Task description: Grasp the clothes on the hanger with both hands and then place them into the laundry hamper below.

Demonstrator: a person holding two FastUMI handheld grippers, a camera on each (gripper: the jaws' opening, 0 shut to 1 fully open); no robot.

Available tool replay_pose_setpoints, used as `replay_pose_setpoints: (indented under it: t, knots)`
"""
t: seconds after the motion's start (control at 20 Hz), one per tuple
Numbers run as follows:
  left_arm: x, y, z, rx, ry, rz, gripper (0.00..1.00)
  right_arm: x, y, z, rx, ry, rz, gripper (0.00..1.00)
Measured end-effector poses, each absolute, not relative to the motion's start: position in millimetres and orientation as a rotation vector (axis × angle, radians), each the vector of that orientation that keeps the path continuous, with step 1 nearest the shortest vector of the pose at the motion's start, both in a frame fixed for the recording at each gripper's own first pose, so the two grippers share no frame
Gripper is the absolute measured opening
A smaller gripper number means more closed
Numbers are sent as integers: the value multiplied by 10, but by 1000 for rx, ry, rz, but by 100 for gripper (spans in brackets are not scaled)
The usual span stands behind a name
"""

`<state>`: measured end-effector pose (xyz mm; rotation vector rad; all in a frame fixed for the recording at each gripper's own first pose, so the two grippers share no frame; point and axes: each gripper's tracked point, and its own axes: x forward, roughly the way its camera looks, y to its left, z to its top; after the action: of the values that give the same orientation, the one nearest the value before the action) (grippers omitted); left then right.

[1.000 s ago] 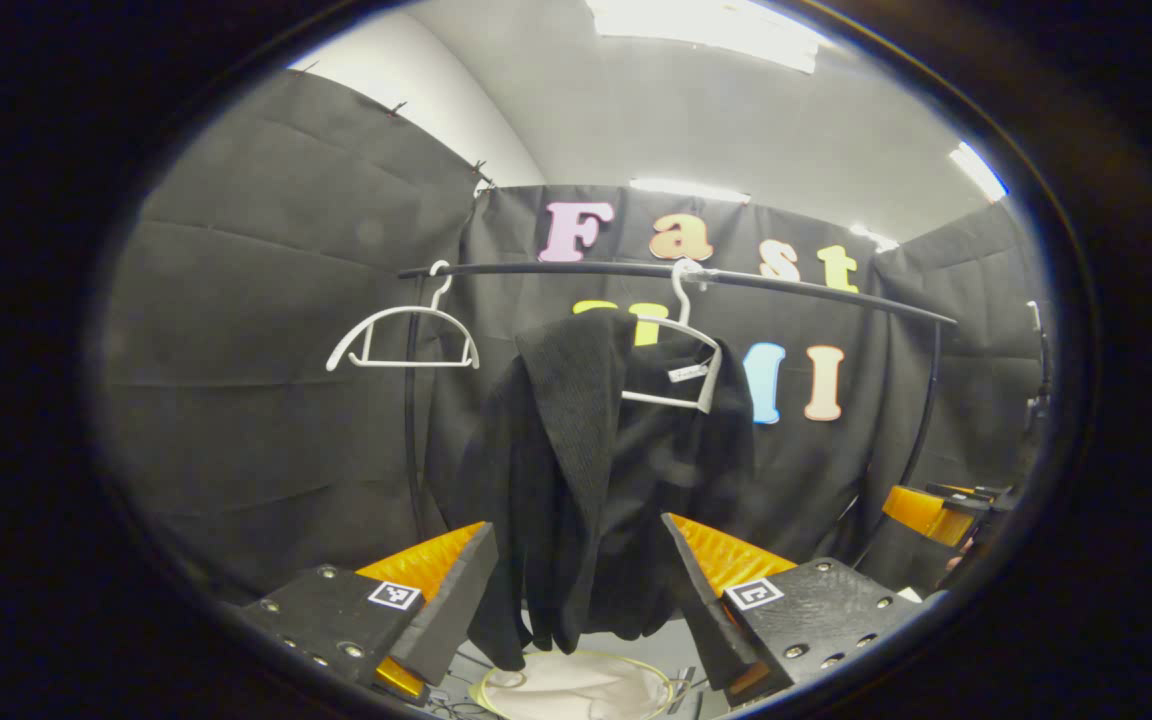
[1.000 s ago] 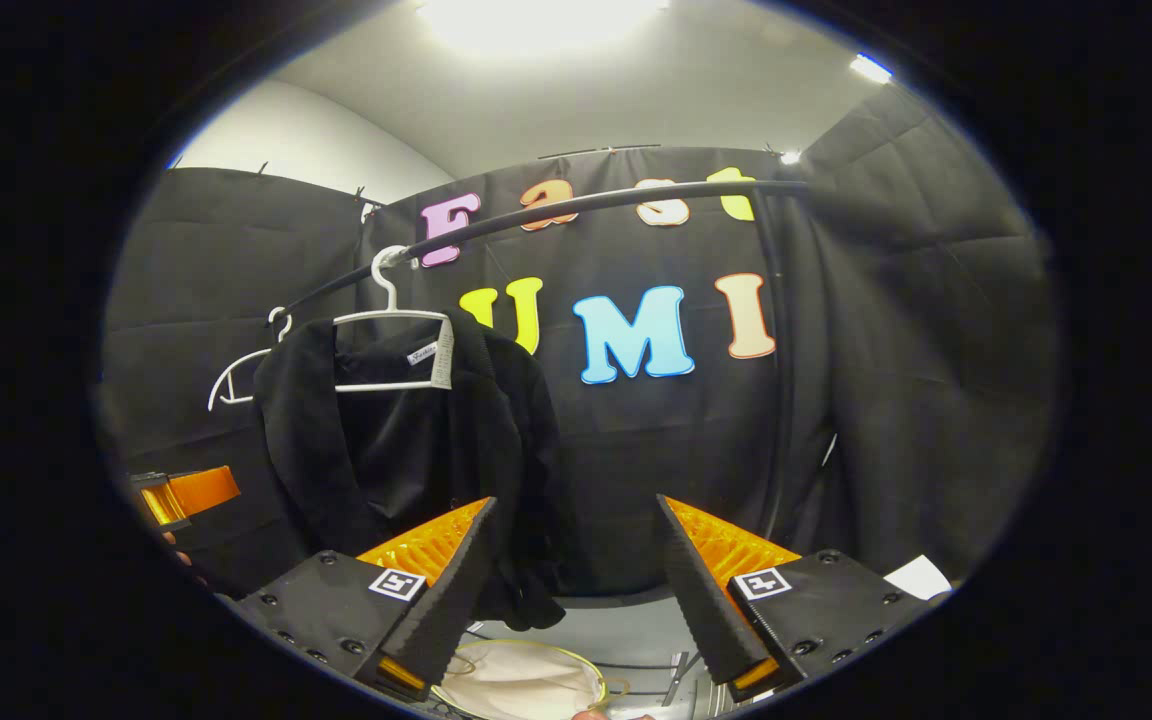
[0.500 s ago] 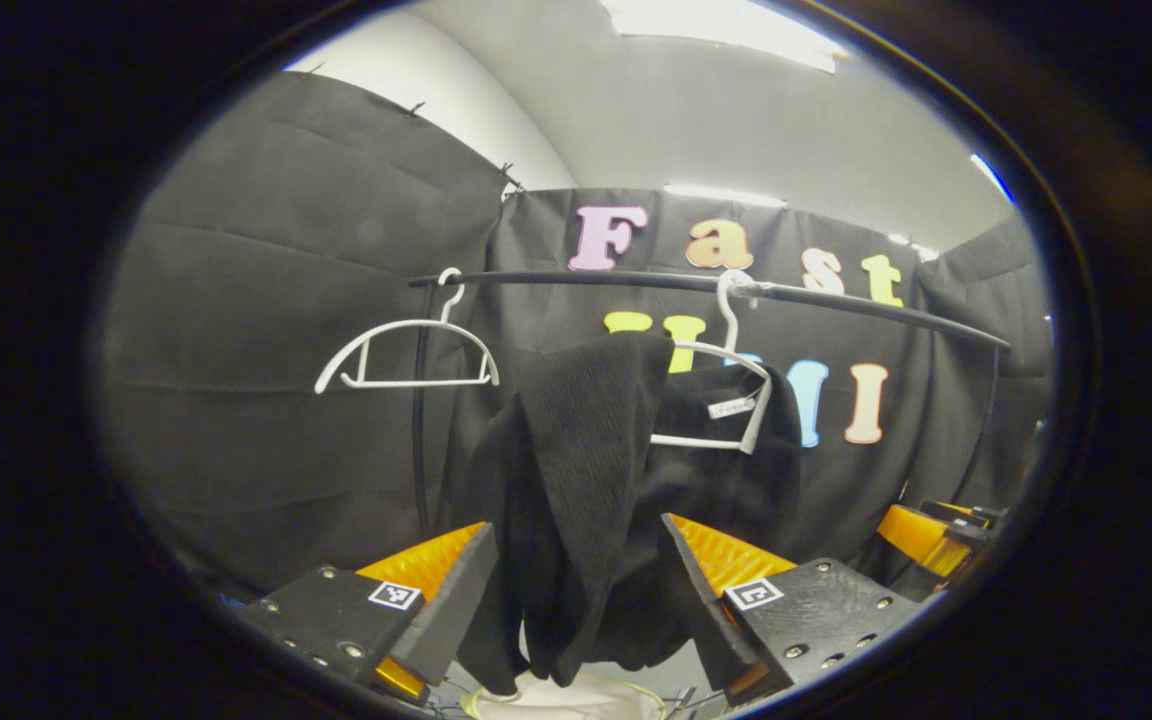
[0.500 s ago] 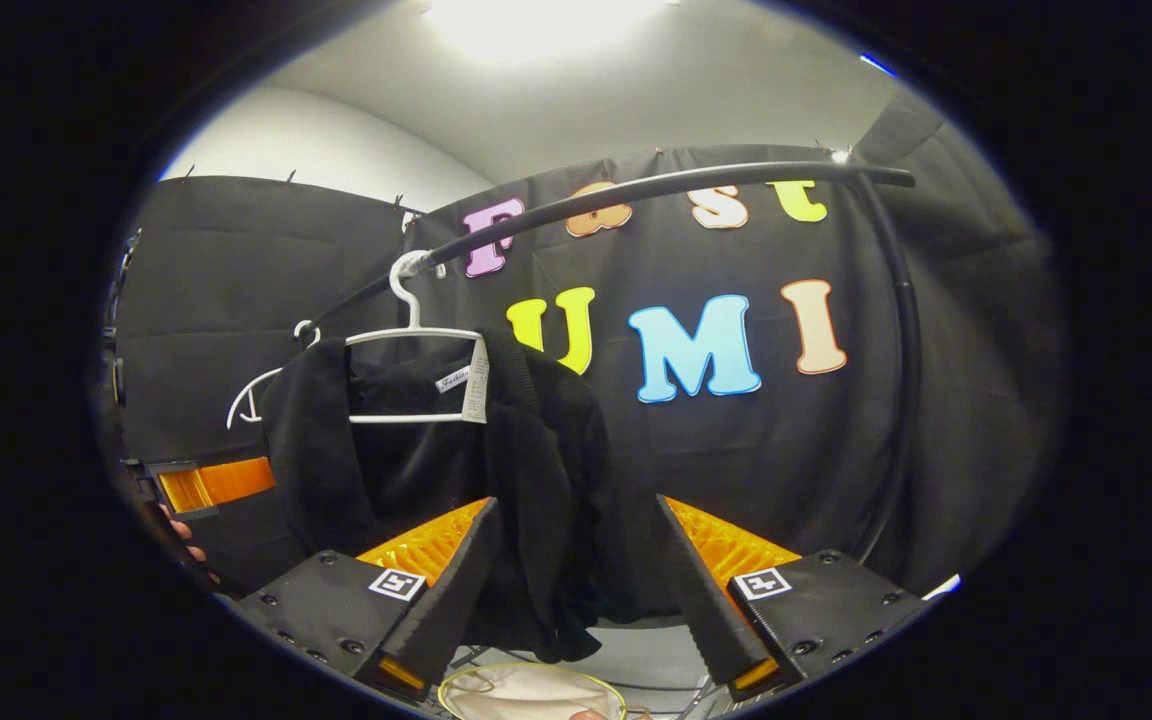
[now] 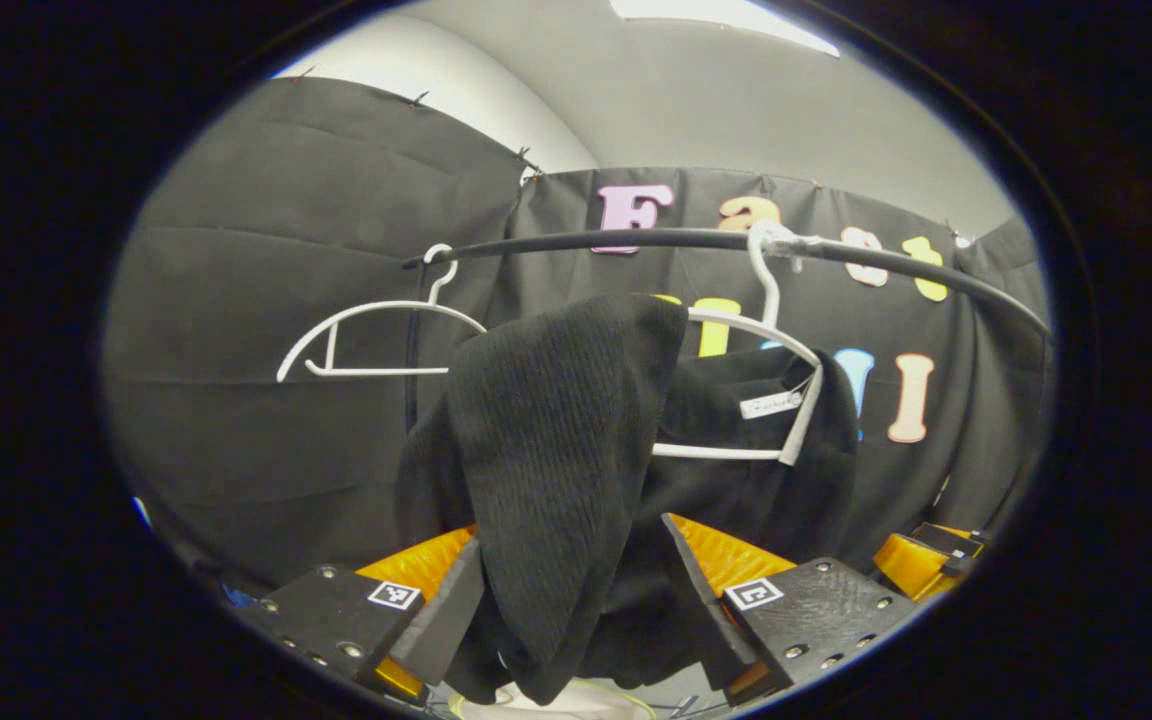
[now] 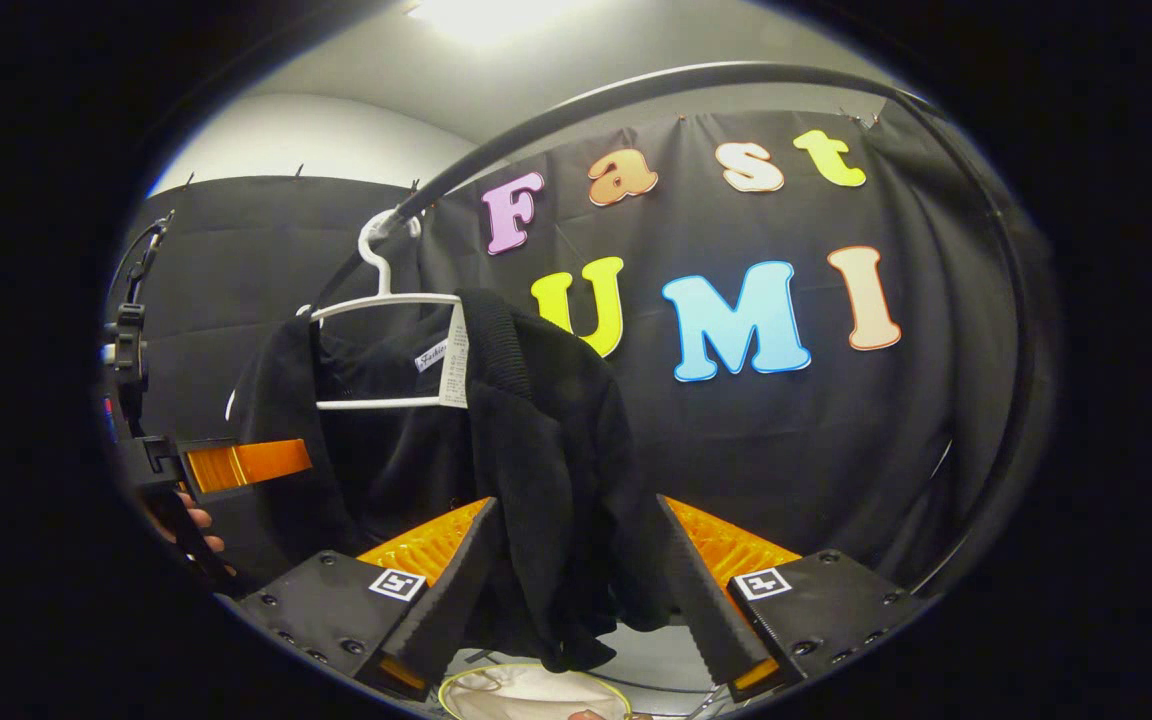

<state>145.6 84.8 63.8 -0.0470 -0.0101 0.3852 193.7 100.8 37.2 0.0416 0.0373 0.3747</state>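
At frame centre, the black garment [image 5: 556, 450] on its white hanger [image 5: 766, 330] is being straddled, unpinched, by the spread left gripper [image 5: 571, 600] and spread right gripper [image 6: 571, 590].

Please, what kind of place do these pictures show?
Probably a small staged booth for a laundry task, not a real home: black cloth walls, a curved clothes rail carrying white hangers, a black garment hanging there, and a hamper rim below.

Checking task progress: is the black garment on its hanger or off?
On. The black garment drapes over the white hanger hooked on the rail.
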Motion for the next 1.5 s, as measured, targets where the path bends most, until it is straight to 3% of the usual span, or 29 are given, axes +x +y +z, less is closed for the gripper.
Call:
replay_pose_setpoints:
  t: [0.15,0.2,0.45,0.75,0.85,0.9,0.95,1.2,1.5]
  knots:
    - [1589,900,640,-51,-12,432,92,2093,1029,301,36,56,406,92]
    - [1624,919,651,-46,-13,449,92,2125,1042,280,37,64,422,98]
    - [1756,1055,634,-7,-8,549,92,2193,1087,205,23,70,478,98]
    - [1700,1204,684,17,-18,621,36,2259,1153,154,34,90,526,98]
    - [1678,1132,746,26,-36,578,17,2285,1220,165,31,92,541,98]
    - [1620,1172,793,33,-51,592,18,2292,1263,175,30,92,549,98]
    - [1645,1095,805,7,-61,536,1,2301,1304,197,29,86,554,98]
    - [1548,932,883,-8,-51,412,1,2229,1553,321,26,69,563,98]
    - [1428,802,1001,-61,-70,278,1,2313,1756,515,-44,4,470,98]
